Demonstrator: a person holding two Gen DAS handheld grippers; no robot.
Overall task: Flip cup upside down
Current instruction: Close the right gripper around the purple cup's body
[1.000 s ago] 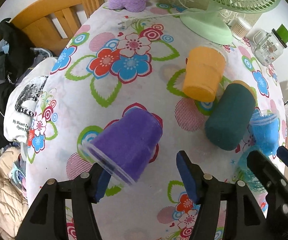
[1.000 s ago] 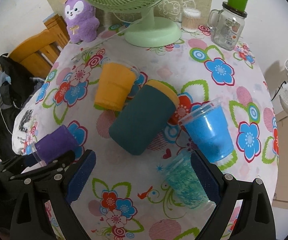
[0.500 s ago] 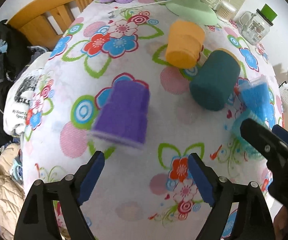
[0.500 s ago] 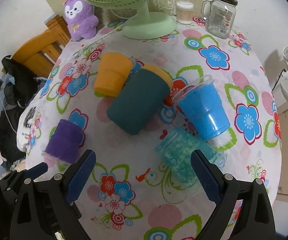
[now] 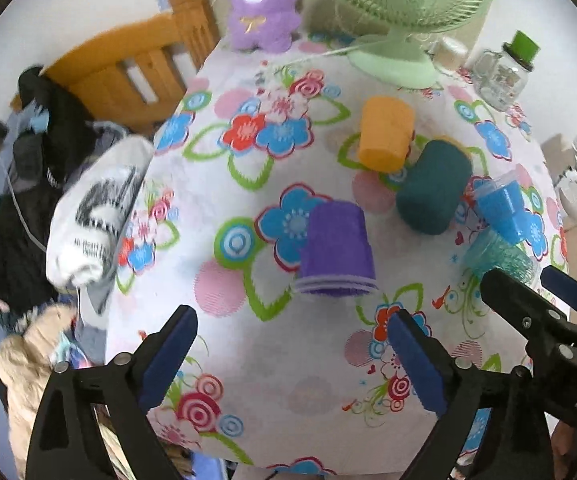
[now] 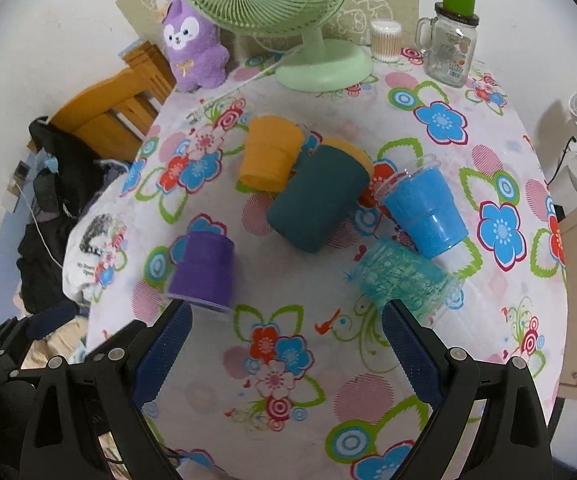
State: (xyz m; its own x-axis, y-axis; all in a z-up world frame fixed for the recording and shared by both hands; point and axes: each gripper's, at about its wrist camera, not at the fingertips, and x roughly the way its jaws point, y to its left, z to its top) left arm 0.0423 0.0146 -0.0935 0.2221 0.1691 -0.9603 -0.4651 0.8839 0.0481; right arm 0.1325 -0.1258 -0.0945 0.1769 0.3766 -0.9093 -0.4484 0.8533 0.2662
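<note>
A purple cup [image 5: 336,250] stands upside down on the floral tablecloth [image 5: 272,360], rim down; it also shows in the right wrist view [image 6: 205,270]. An orange cup [image 6: 270,154], a dark teal cup [image 6: 318,198], a blue cup [image 6: 424,214] and a clear turquoise cup [image 6: 404,278] lie on their sides further right. My left gripper [image 5: 292,354] is open and empty, just short of the purple cup. My right gripper [image 6: 284,344] is open and empty, near the turquoise cup.
A green fan [image 6: 288,12], a purple plush toy [image 6: 194,46], a glass jar with a green lid [image 6: 450,46] and a cotton-swab tub [image 6: 386,40] stand at the table's far edge. A wooden chair [image 5: 128,76] with piled clothes [image 5: 48,184] sits left.
The purple cup left my left gripper and now stands rim down on the table. My left gripper has opened wide and pulled back. My right gripper has drawn back a little.
</note>
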